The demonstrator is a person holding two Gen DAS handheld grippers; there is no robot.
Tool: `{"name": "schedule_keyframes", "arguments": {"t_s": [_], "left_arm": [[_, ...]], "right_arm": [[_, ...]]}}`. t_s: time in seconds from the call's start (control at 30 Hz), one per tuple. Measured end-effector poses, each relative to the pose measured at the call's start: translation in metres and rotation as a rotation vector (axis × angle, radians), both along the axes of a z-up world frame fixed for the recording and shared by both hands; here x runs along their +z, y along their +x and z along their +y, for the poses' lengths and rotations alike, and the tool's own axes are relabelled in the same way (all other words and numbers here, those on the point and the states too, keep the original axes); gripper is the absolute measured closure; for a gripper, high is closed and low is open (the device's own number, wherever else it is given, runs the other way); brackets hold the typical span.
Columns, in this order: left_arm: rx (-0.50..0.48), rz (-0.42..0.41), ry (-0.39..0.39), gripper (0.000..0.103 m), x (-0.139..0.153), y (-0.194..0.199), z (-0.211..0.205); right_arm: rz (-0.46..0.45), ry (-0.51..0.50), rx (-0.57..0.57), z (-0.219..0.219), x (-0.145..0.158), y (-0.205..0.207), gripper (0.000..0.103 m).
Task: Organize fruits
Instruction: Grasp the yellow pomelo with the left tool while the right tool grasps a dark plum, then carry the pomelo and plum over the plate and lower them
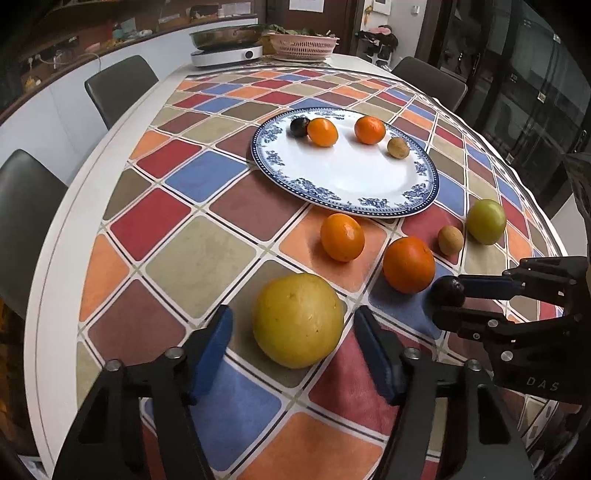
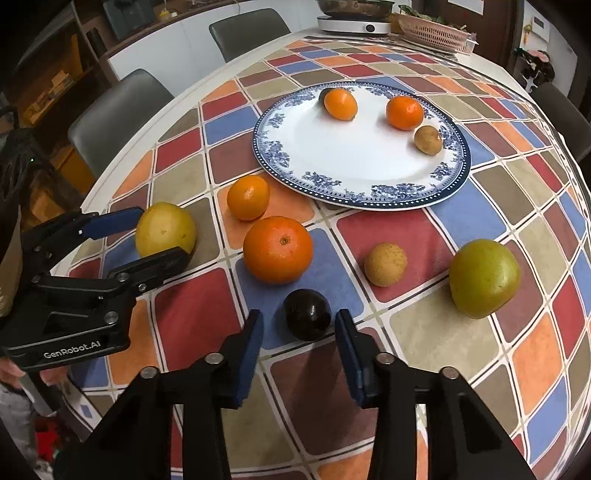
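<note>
Beside the round blue-rimmed white china plate (image 1: pixel 406 212), the left gripper (image 1: pixel 293 345) stands wide around a dimpled yellow round fruit (image 1: pixel 298 320), untouched. Nearer than that plate, the right gripper (image 2: pixel 299 341) brackets a glossy dark oval fruit (image 2: pixel 307 314), pads clear.

the table (image 1: pixel 55 295) was white-edged and rounded, laid with a cloth (image 1: pixel 207 258) of red, blue, orange, tan and brown squares. grey-backed chairs (image 1: pixel 118 85) stood along its left side, and another chair (image 1: pixel 432 81) at the far right. at the far end sat a white induction hob (image 1: pixel 225 55) bearing a metal pan (image 1: pixel 225 35), with a pink woven basket (image 1: pixel 303 46) of greens just beside it. behind the chairs ran a low white cabinet (image 1: pixel 48 103) under a dark wooden counter cluttered with small items. dark glass-fronted cabinets (image 1: pixel 524 96) lined the right wall. the light was soft and even.
</note>
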State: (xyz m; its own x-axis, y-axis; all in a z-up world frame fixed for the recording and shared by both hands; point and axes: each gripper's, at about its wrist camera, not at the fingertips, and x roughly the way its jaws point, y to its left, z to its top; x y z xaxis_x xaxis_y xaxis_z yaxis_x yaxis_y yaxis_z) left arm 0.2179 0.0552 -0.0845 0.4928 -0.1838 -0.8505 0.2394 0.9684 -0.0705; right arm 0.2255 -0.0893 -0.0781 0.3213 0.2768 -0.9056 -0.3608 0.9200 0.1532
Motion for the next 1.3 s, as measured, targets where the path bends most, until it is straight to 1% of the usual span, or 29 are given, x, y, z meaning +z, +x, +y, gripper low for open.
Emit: {"name": "schedule_keyframes", "arguments": {"t_s": [0.03,0.07,0.1,0.27,0.43,0.6,0.97,1.13,1.3], "left_arm": [[0.002,0.007,-0.006,0.046,-0.001,0.001,0.000],[0.004,0.011,-0.011,0.050,-0.002,0.003,0.000],[0.004,0.013,-0.016,0.053,-0.003,0.003,-0.001],[0.019,0.012,-0.017,0.054,-0.003,0.005,-0.002],[0.026,0.007,-0.022,0.054,0.000,0.003,-0.002],[0.031,-0.027,-0.017,0.054,0.013,-0.004,-0.003],[0.018,-0.112,-0.028,0.054,0.049,-0.016,-0.014],[0.000,-0.143,-0.019,0.054,0.062,-0.012,-0.023],[-0.012,-0.167,-0.023,0.054,0.072,-0.001,-0.031]], "right_arm": [[-0.002,-0.003,0.000,0.000,-0.001,0.000,0.066],[-0.003,-0.004,0.001,0.000,-0.001,0.001,0.066],[-0.001,-0.003,0.001,0.000,-0.002,0.001,0.068],[-0.005,-0.006,0.000,-0.001,-0.004,0.002,0.074],[-0.017,0.003,-0.001,-0.002,-0.003,0.000,0.075],[-0.041,0.019,0.005,-0.003,0.005,-0.004,0.075],[-0.123,0.064,0.002,-0.015,0.038,-0.010,0.075],[-0.172,0.067,-0.002,-0.023,0.054,-0.008,0.075],[-0.202,0.069,-0.004,-0.030,0.066,0.000,0.075]]}}
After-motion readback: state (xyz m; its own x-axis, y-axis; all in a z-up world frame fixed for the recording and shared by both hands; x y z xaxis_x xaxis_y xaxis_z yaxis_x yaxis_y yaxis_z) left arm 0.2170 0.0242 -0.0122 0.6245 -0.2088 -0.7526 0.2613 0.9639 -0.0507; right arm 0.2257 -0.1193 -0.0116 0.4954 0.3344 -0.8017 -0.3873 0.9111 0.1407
